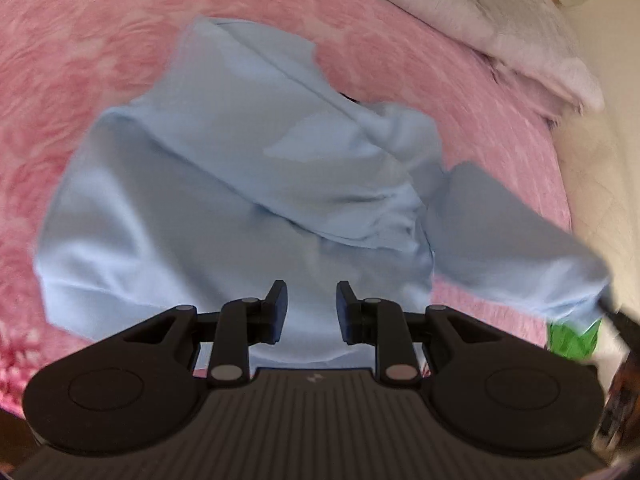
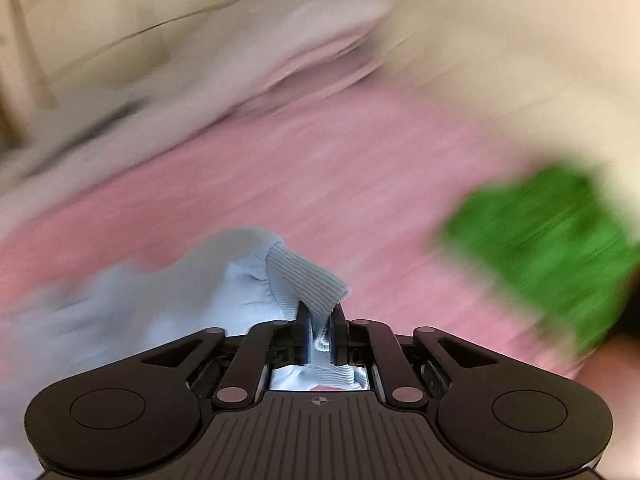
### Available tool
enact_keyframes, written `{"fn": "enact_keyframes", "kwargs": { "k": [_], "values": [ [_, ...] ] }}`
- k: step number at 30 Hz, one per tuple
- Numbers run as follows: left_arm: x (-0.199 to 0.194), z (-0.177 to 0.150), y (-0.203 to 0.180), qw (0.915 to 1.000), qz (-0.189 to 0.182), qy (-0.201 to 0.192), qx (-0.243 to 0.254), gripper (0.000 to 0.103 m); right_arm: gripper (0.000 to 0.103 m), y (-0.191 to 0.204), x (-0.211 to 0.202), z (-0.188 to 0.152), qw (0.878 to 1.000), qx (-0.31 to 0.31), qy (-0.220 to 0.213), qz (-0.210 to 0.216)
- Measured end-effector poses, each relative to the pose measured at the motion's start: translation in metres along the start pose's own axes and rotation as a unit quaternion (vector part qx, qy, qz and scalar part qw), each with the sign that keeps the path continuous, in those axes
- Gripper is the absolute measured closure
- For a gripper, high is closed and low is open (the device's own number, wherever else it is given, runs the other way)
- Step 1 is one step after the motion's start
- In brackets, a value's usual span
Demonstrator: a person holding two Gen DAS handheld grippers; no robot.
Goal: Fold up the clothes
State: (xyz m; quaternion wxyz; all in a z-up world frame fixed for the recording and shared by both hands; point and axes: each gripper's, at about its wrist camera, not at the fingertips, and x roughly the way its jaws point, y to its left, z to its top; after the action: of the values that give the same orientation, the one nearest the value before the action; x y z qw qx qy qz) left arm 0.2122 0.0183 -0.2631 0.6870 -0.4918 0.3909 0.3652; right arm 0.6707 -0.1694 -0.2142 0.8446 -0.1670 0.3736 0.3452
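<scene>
Garment: light blue sweatshirt point(image 1: 224, 184) rumpled on pink bed point(image 1: 80, 60).
Right gripper point(image 2: 320, 326): clamped on ribbed cuff point(image 2: 308, 280).
Left gripper point(image 1: 311, 308): parted, empty, above the hem.
Advice: carry sleeve flat across body.

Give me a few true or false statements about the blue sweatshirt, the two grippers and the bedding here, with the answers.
1. The right gripper pinches the ribbed cuff of the light blue sweatshirt. True.
2. The left gripper is clamped on the sweatshirt. False: its jaws stand apart with nothing pressed between them.
3. The sweatshirt lies on a pink bedspread. True.
4. The green item lies on top of the sweatshirt. False: it sits beside it, near the bed's edge.
</scene>
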Motion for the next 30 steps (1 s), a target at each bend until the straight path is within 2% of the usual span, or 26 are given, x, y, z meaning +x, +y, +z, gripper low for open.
{"fn": "enact_keyframes", "kwargs": {
  "k": [1, 3, 5, 7, 8, 11, 14, 16, 17, 19, 22, 23, 24, 25, 26, 28, 29, 30],
  "values": [
    [0.007, -0.001, -0.012, 0.9998, 0.006, 0.002, 0.021, 0.083, 0.084, -0.010, 0.010, 0.007, 0.999, 0.008, 0.003, -0.035],
    [0.025, -0.001, -0.038, 0.9965, 0.023, 0.001, 0.081, 0.082, 0.063, -0.030, 0.028, 0.014, 0.997, 0.048, 0.023, -0.054],
    [0.044, -0.002, -0.063, 0.9899, 0.040, -0.002, 0.136, 0.082, 0.059, -0.050, 0.034, 0.009, 0.993, 0.109, 0.040, -0.019],
    [0.068, -0.002, -0.085, 0.9803, 0.055, -0.003, 0.189, 0.080, 0.057, -0.057, 0.048, -0.003, 0.983, 0.160, 0.081, 0.025],
    [0.080, -0.002, -0.094, 0.9755, 0.065, -0.003, 0.210, 0.080, 0.057, -0.057, 0.050, -0.007, 0.980, 0.172, 0.099, 0.034],
    [0.115, -0.005, -0.114, 0.9537, 0.095, 0.001, 0.285, 0.080, 0.057, -0.058, 0.063, -0.039, 0.968, 0.193, 0.155, 0.045],
    [0.144, -0.014, -0.126, 0.9148, 0.137, -0.004, 0.380, 0.076, 0.057, -0.058, 0.076, -0.070, 0.952, 0.213, 0.209, 0.062],
    [0.161, -0.025, -0.130, 0.8783, 0.159, -0.009, 0.451, 0.073, 0.057, -0.049, 0.081, -0.092, 0.945, 0.224, 0.230, 0.068],
    [0.169, -0.031, -0.131, 0.8562, 0.170, -0.008, 0.488, 0.072, 0.057, -0.043, 0.083, -0.099, 0.942, 0.229, 0.237, 0.068],
    [0.181, -0.041, -0.130, 0.8187, 0.187, -0.007, 0.543, 0.072, 0.057, -0.041, 0.082, -0.107, 0.935, 0.244, 0.248, 0.066],
    [0.197, -0.052, -0.126, 0.7720, 0.201, -0.015, 0.603, 0.071, 0.057, -0.039, 0.077, -0.111, 0.927, 0.267, 0.255, 0.063],
    [0.198, -0.051, -0.123, 0.7638, 0.197, -0.021, 0.614, 0.079, 0.057, -0.037, 0.075, -0.112, 0.926, 0.273, 0.255, 0.062],
    [0.199, -0.049, -0.120, 0.7560, 0.193, -0.028, 0.625, 0.100, 0.057, -0.035, 0.074, -0.113, 0.925, 0.277, 0.255, 0.060],
    [0.196, -0.041, -0.118, 0.7647, 0.187, -0.036, 0.616, 0.099, 0.057, -0.032, 0.072, -0.114, 0.924, 0.281, 0.255, 0.059],
    [0.188, -0.027, -0.115, 0.7881, 0.177, -0.049, 0.587, 0.099, 0.057, -0.029, 0.071, -0.114, 0.924, 0.281, 0.253, 0.058],
    [0.154, 0.016, -0.099, 0.8472, 0.154, -0.095, 0.499, 0.099, 0.057, -0.021, 0.063, -0.113, 0.926, 0.282, 0.244, 0.060],
    [0.135, 0.039, -0.087, 0.8649, 0.163, -0.129, 0.457, 0.099, 0.057, -0.017, 0.059, -0.112, 0.927, 0.282, 0.240, 0.062],
    [0.112, 0.062, -0.070, 0.8718, 0.181, -0.164, 0.425, 0.099, 0.057, -0.011, 0.053, -0.112, 0.929, 0.280, 0.235, 0.063]
  ]
}}
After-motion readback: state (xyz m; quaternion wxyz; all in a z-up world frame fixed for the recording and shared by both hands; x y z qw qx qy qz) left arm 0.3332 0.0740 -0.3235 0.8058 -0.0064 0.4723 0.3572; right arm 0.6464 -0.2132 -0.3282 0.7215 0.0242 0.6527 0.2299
